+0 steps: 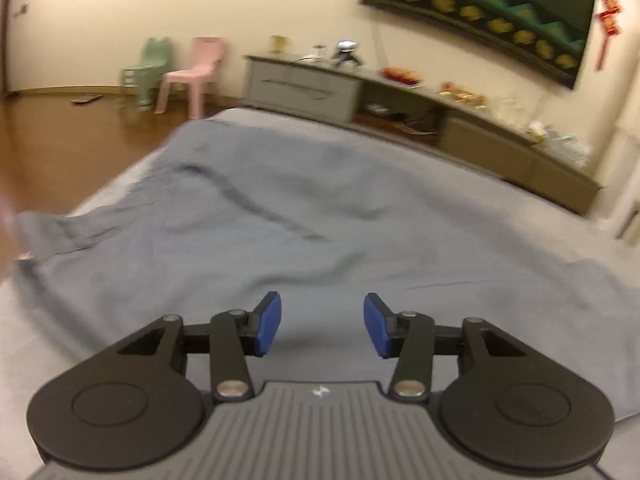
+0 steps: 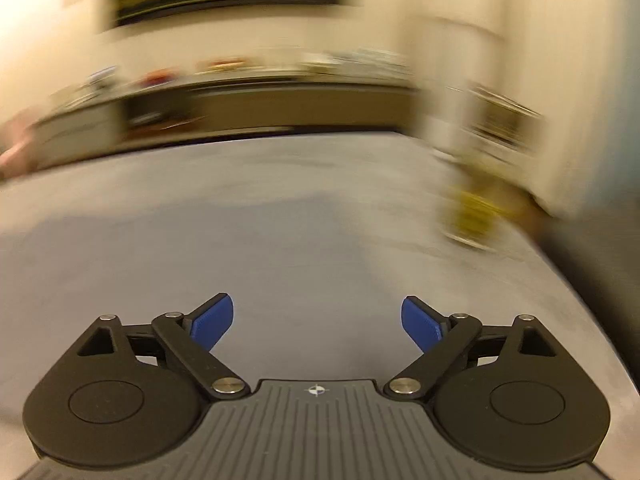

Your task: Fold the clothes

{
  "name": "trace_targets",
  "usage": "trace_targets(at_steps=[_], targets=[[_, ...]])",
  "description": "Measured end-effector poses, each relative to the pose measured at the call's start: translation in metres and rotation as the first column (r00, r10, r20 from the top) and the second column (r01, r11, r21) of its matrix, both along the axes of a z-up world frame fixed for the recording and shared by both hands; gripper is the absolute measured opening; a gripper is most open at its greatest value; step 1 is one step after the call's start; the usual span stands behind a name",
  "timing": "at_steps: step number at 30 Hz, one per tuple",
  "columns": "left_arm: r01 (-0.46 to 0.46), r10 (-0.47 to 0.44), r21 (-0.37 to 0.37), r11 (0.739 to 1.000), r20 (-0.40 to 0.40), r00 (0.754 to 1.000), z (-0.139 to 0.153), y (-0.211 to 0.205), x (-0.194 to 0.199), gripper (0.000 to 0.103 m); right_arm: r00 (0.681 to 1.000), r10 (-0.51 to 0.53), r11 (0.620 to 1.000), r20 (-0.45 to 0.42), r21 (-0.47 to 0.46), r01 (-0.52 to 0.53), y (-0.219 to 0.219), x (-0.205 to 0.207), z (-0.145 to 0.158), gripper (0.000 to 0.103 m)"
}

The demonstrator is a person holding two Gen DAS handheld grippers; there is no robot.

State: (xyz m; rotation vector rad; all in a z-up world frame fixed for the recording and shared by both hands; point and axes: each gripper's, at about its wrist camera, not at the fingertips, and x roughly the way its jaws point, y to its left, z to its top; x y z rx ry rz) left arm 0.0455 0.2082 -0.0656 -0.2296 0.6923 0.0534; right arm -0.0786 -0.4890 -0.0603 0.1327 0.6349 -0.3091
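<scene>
Left gripper: jaws spread partway, blue pads clear of everything, nothing between them, hovering above the near part of the grey garment. Garment lies spread flat on the pale bed surface, wrinkled, with a dark crease running diagonally across the middle. Its left edge ends in a folded flap near the bed's left side; the far edge sits close to the bed's far edge; the right edge tapers off with bare bed beyond it. Open room: wide bare strip of bed on the right, narrow strip on the left, then wood floor. Right gripper: jaws spread wide, pads empty, over the bed; the grey cloth fills the left and centre of that view, its edges too blurred to trace. Right wrist view is heavily motion-smeared; a yellowish object sits at the bed's right side, can't identify it. Beyond the bed's far edge: long low cabinet along the wall with small clutter on top, gap between it and the bed is narrow. Far left: green chair and pink chair against the wall, well apart from the bed. Dark framed picture on the wall above the cabinet.
</scene>
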Motion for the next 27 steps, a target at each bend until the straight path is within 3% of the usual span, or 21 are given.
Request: trace_targets(at_steps=[2, 3, 6, 10, 13, 16, 18, 19, 21, 22, 24, 26, 27], targets=[[-0.011, 0.012, -0.045, 0.999, 0.010, 1.000, 0.000, -0.007, 0.007, 0.050, 0.995, -0.094, 0.994, 0.021, 0.063, 0.093, -0.032, -0.010, -0.003, 0.092], [-0.040, 0.040, -0.063, 0.997, 0.010, 0.999, 0.000, -0.007, 0.009, 0.050, 0.997, -0.070, 0.994, 0.038, 0.083, 0.067, -0.032, -0.011, -0.003, 0.092], [-0.146, 0.145, -0.097, 0.984, -0.026, 0.989, -0.009, 0.013, 0.013, 0.049, 0.993, 0.104, 0.986, 0.063, 0.126, -0.111, -0.003, -0.004, -0.005, 0.092], [-0.288, 0.284, -0.106, 0.952, -0.056, 0.957, -0.017, 0.058, -0.007, 0.049, 0.969, 0.244, 0.963, -0.034, 0.127, -0.238, 0.034, 0.022, -0.018, 0.092], [-0.451, 0.450, -0.188, 0.872, -0.052, 0.891, -0.017, 0.102, -0.040, 0.052, 0.962, 0.259, 0.964, -0.083, 0.084, -0.252, 0.048, 0.037, -0.020, 0.092], [-0.570, 0.581, -0.342, 0.747, -0.081, 0.810, -0.024, 0.145, -0.074, 0.054, 0.963, 0.257, 0.962, -0.078, -0.075, -0.263, 0.083, 0.039, -0.007, 0.092], [-0.575, 0.596, -0.431, 0.696, -0.100, 0.797, -0.031, 0.166, -0.085, 0.057, 0.952, 0.302, 0.933, -0.054, -0.190, -0.306, 0.123, 0.036, 0.003, 0.092], [-0.574, 0.602, -0.473, 0.668, -0.110, 0.791, -0.034, 0.176, -0.091, 0.058, 0.930, 0.366, 0.912, -0.034, -0.185, -0.366, 0.153, 0.034, 0.007, 0.092], [-0.562, 0.593, -0.513, 0.649, -0.121, 0.796, -0.038, 0.186, -0.094, 0.060, 0.872, 0.489, 0.859, 0.006, -0.177, -0.480, 0.214, 0.029, 0.014, 0.092], [-0.557, 0.589, -0.523, 0.645, -0.123, 0.799, -0.039, 0.189, -0.094, 0.060, 0.828, 0.561, 0.818, 0.006, -0.153, -0.554, 0.249, 0.025, 0.013, 0.092], [-0.547, 0.582, -0.542, 0.638, -0.126, 0.804, -0.042, 0.195, -0.094, 0.064, 0.689, 0.724, 0.681, -0.021, -0.133, -0.720, 0.335, 0.018, 0.008, 0.092], [-0.539, 0.573, -0.554, 0.635, -0.130, 0.809, -0.044, 0.199, -0.093, 0.067, 0.508, 0.860, 0.491, -0.060, -0.179, -0.853, 0.426, 0.005, 0.004, 0.093], [-0.535, 0.568, -0.555, 0.637, -0.131, 0.812, -0.046, 0.200, -0.091, 0.069, 0.445, 0.894, 0.426, -0.063, -0.194, -0.884, 0.463, 0.006, 0.003, 0.096]])
